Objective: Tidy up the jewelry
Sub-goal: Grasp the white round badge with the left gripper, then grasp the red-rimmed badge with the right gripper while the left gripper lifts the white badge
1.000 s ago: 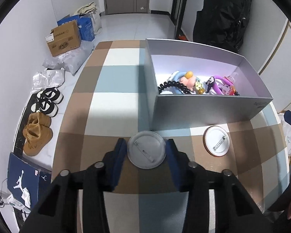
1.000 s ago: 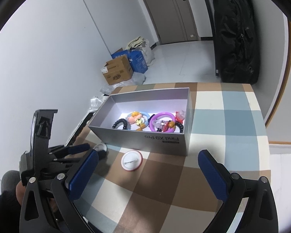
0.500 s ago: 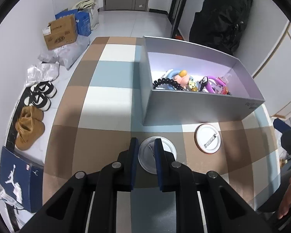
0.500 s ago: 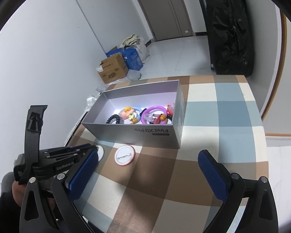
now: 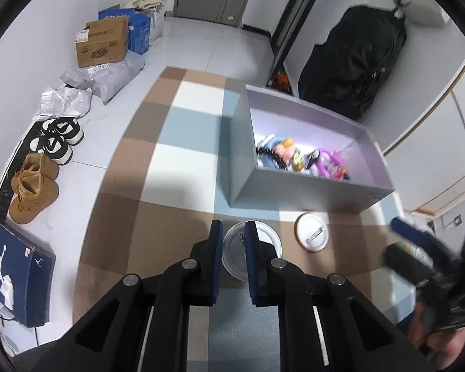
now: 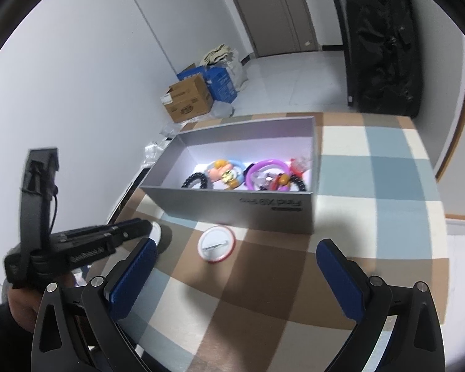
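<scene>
My left gripper (image 5: 233,231) is shut on a white round pin badge (image 5: 263,241), face down with its pin showing, lifted off the checked tablecloth. In the right wrist view the left gripper (image 6: 145,228) holds the badge (image 6: 156,232) left of the box. A second badge (image 5: 312,235) with a red rim lies on the cloth just in front of the grey box (image 5: 241,155); it also shows in the right wrist view (image 6: 217,243). The box (image 6: 232,206) holds bracelets and hair ties (image 6: 265,176). My right gripper (image 6: 235,266) is open and empty, above the cloth near the second badge.
The table carries a brown, blue and white checked cloth (image 5: 176,155). On the floor at left lie shoes (image 5: 34,189), a blue shoe box (image 5: 12,276), parcels and a cardboard box (image 5: 102,43). A black suitcase (image 5: 353,71) stands behind the table.
My left gripper closed on the white badge and has lifted it off the cloth. My right gripper moved closer to the box and the second badge, still open.
</scene>
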Action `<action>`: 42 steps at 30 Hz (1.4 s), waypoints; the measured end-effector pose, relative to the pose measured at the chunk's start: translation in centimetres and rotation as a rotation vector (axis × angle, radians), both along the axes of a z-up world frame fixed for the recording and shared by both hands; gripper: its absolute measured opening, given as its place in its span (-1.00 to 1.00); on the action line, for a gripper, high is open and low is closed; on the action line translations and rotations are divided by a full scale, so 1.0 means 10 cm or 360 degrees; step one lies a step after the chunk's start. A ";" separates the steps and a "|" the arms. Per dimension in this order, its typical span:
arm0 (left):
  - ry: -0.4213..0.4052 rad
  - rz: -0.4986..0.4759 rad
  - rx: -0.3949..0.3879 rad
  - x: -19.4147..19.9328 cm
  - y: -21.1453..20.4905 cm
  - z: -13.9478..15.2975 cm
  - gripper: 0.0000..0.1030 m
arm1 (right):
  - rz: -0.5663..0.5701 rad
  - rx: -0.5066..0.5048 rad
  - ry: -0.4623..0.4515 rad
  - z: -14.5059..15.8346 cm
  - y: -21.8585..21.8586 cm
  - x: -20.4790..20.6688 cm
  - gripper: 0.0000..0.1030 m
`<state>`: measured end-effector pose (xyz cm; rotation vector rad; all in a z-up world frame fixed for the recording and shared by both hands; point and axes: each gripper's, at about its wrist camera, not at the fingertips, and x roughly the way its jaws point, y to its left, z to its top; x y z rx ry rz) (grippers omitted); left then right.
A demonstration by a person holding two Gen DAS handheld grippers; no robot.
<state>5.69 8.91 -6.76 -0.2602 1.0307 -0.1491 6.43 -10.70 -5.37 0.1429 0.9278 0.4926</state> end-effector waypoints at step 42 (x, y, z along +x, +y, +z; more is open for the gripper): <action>0.0134 -0.0086 0.0055 0.05 -0.05 -0.08 0.09 | 0.0110 -0.0234 -0.0068 -0.09 0.50 -0.05 -0.20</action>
